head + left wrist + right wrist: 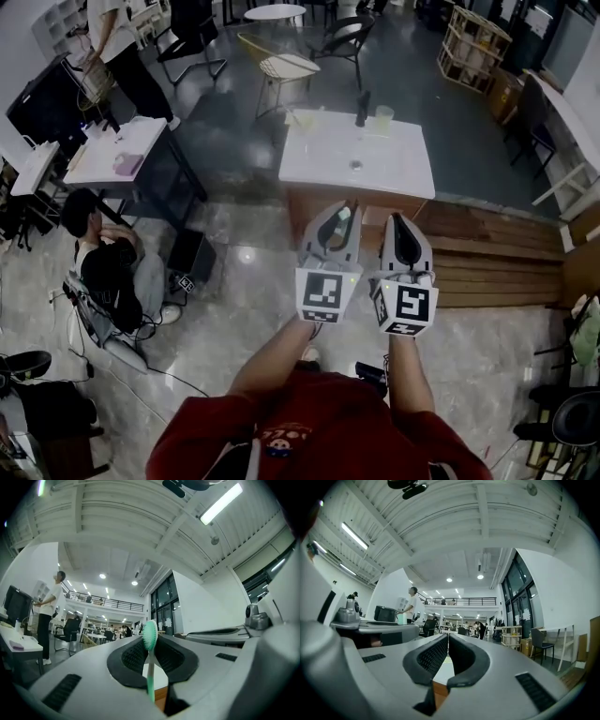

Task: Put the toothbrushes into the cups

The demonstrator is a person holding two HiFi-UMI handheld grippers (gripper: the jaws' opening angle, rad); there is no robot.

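Toothbrush [150, 663], green head, pale handle: clamped upright in left tongs [348, 208], bristle end above the pads, handle running down between them. Right tongs [448, 639]: clenched, pads almost touching, nothing between. Both tongs side by side, close together, roughly level. Cups: one pale cup [303, 119] ahead and to the left of the tongs, another [382, 118] ahead of the right tongs, both on a white tabletop [375, 164] well apart from either. Dark upright item [362, 108] between the cups, unidentified. Cup contents too small to tell. Progress, as judged: one brush in hand, not yet delivered. Left to do: reaching the tabletop, lowering the brush into a cup, letting go.
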